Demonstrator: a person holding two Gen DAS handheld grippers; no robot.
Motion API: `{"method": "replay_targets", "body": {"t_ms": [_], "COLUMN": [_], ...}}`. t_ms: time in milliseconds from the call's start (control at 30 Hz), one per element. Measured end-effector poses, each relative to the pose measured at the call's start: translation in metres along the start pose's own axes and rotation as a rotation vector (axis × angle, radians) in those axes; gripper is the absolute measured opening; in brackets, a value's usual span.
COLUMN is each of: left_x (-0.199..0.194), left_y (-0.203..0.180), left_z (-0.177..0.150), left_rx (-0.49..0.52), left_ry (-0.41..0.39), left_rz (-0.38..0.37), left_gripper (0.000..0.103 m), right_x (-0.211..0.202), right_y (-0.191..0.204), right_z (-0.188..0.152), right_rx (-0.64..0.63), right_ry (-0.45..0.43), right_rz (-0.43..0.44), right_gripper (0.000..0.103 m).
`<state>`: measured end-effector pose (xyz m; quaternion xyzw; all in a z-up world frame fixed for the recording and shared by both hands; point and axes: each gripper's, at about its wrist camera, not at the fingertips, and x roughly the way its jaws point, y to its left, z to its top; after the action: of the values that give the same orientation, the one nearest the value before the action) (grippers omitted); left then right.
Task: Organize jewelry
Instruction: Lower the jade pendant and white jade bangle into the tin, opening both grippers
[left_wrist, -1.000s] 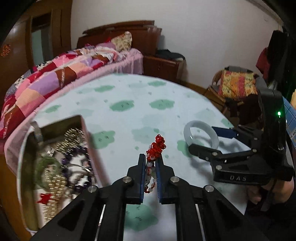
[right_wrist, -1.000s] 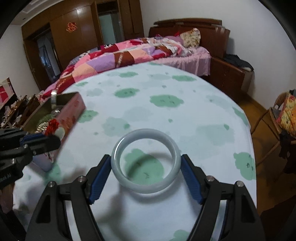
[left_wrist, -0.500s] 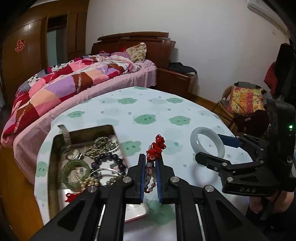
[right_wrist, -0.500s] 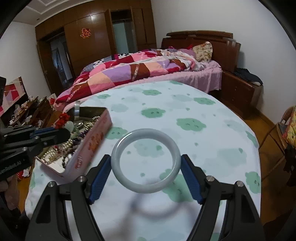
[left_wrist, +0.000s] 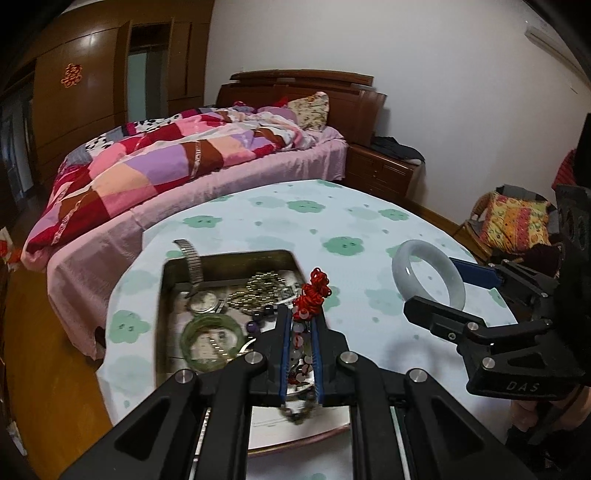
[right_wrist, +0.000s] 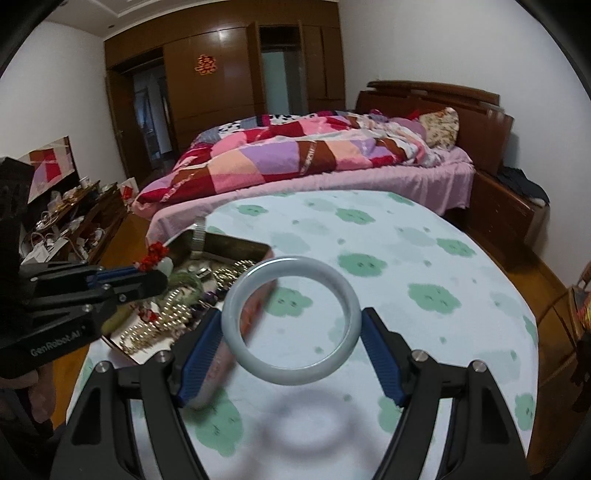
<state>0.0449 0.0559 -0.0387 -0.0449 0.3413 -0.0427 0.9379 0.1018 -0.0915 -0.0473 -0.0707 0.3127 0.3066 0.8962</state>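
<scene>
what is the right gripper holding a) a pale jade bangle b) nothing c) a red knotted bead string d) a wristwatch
a: the right gripper has its blue pads against both sides of the pale jade bangle, held off the table; the red knotted bead string is in the left gripper.

Pale grey-white bangle (right_wrist: 291, 320), red knotted cord (left_wrist: 312, 293) — mint tablecloth (right_wrist: 424, 258) with green blotches.
</scene>
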Motion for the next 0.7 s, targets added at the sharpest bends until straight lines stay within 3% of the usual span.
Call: {"method": "replay_targets", "body": {"t_ms": [467,700], "left_x": [0.009,0.019], "left_y": [0.035,0.045], "left_z": [-0.006,-0.011], "left_rx": [-0.067,-0.09], "left_ry": [0.019,0.041], "left_rz": [0.047,0.047], "left_gripper": [0.009,0.009], "right_x": [0.037,0.054], "right_y": [0.048,0.053], "right_z": [0.022,0.02], "right_rx": [-0.109,-0.124], "right_ry": [0.007,0.025], "right_rz": [0.049,0.049], "right_gripper": [0.078,0.078]}}
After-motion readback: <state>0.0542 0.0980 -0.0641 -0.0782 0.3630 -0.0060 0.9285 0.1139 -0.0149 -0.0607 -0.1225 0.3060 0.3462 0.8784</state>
